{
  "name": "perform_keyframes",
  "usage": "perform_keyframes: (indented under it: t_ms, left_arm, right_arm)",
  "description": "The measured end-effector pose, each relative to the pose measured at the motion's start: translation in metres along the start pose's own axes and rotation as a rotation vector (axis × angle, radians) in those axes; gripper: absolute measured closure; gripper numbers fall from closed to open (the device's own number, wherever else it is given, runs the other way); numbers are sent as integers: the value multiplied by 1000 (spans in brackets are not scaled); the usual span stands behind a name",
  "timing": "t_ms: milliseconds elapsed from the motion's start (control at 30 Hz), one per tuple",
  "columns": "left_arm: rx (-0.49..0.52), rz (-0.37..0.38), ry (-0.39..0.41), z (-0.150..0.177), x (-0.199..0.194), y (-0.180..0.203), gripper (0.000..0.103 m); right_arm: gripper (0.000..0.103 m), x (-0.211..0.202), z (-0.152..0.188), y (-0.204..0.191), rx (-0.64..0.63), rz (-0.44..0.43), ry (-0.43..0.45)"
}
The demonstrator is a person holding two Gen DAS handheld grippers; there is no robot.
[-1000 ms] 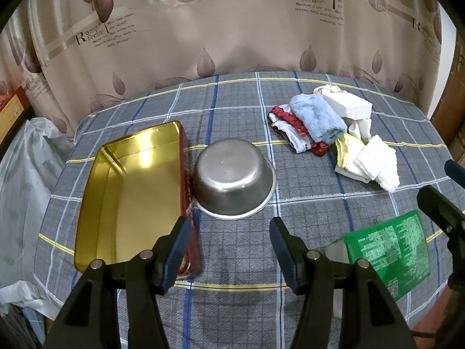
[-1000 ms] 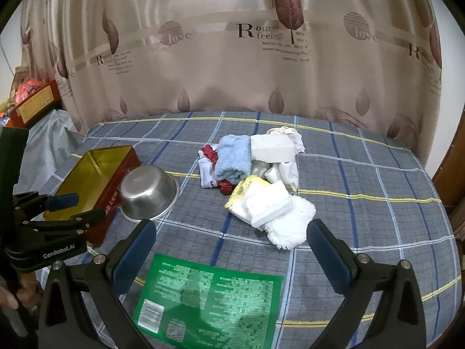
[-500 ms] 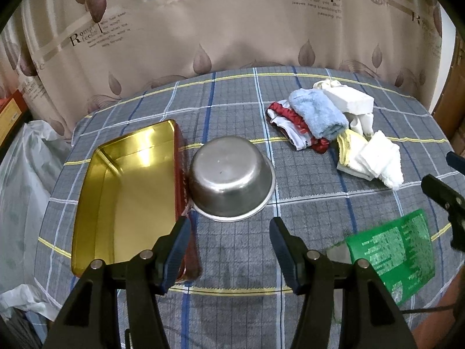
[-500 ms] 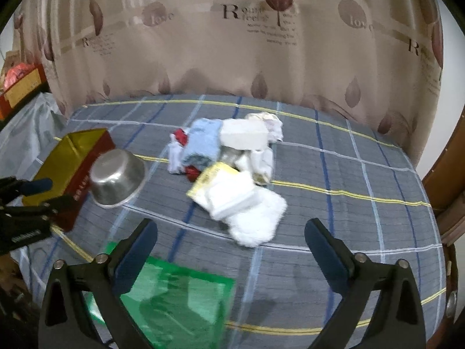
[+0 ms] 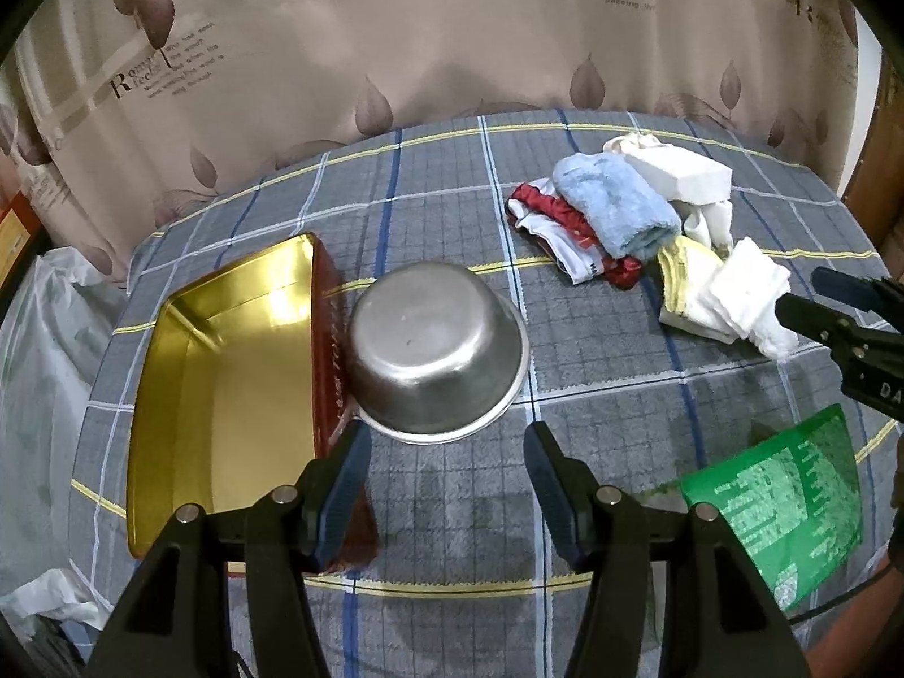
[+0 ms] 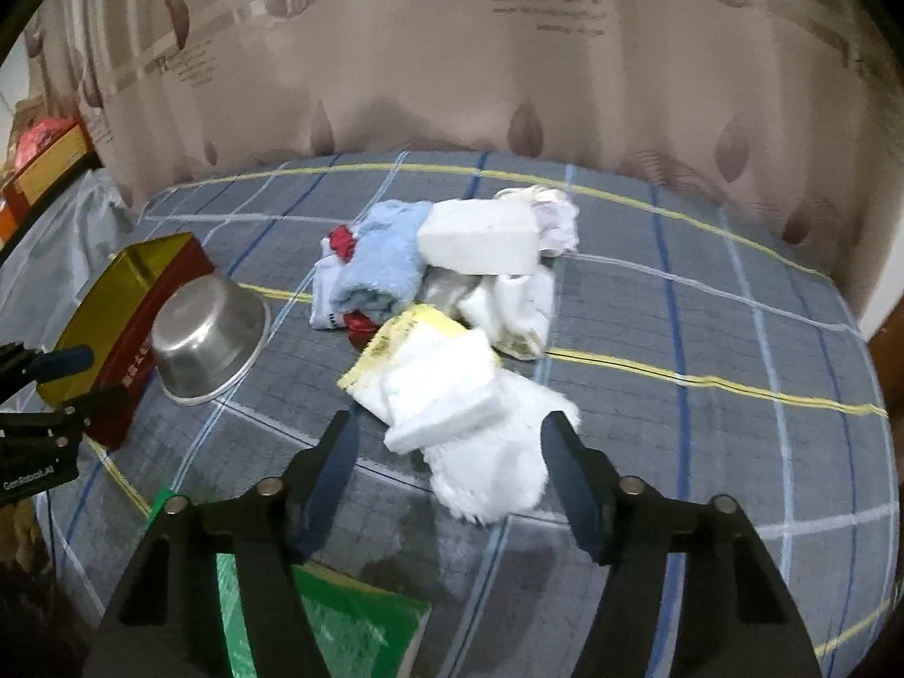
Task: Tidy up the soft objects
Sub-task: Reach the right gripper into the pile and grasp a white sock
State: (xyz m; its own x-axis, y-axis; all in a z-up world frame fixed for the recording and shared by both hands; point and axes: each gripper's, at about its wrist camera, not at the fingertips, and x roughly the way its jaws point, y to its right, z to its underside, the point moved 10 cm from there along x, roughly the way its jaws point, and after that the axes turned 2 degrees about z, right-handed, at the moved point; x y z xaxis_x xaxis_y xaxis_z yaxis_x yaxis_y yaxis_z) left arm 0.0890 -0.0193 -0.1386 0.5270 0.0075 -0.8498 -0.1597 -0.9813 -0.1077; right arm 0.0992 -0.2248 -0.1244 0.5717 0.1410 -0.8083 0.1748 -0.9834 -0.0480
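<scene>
A pile of soft things lies on the plaid table: a blue towel (image 6: 379, 265), a red and white garment (image 5: 559, 226), a white sponge block (image 6: 480, 237), a yellow-edged cloth (image 6: 418, 327) and a fluffy white cloth (image 6: 486, 452). My right gripper (image 6: 449, 452) is open, its jaws on either side of the fluffy white cloth, just above it. My left gripper (image 5: 446, 452) is open and empty, just in front of an upturned steel bowl (image 5: 435, 350). An open gold tin (image 5: 226, 384) with red sides sits left of the bowl.
A green printed packet (image 5: 791, 491) lies at the table's front right. A patterned curtain (image 5: 452, 45) hangs behind the table. A white plastic bag (image 5: 34, 339) hangs off the left edge. The right gripper shows at the right edge of the left wrist view (image 5: 836, 311).
My right gripper has moved forward and right to the fluffy white cloth, its jaws narrower than before. The left gripper has barely shifted.
</scene>
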Motion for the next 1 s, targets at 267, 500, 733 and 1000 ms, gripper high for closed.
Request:
perform_keyframes:
  t_ms: [267,500,733,1000]
  left_arm:
    - [14,16,-16,-7,9,6,45]
    - [28,10,-34,-10,20,11,45]
    - [36,8,-53,-9,28,14,45]
    - [44,10,-70,-8,35,19,45]
  right_arm:
    - [44,25,-6,-3,-32,-53,-54]
    - [77,32,-10,-22,-64,-111,-47]
    - [70,44,-9,-36,-102,-156,-84]
    - [52,55,-15,-41,-170,-114,-81]
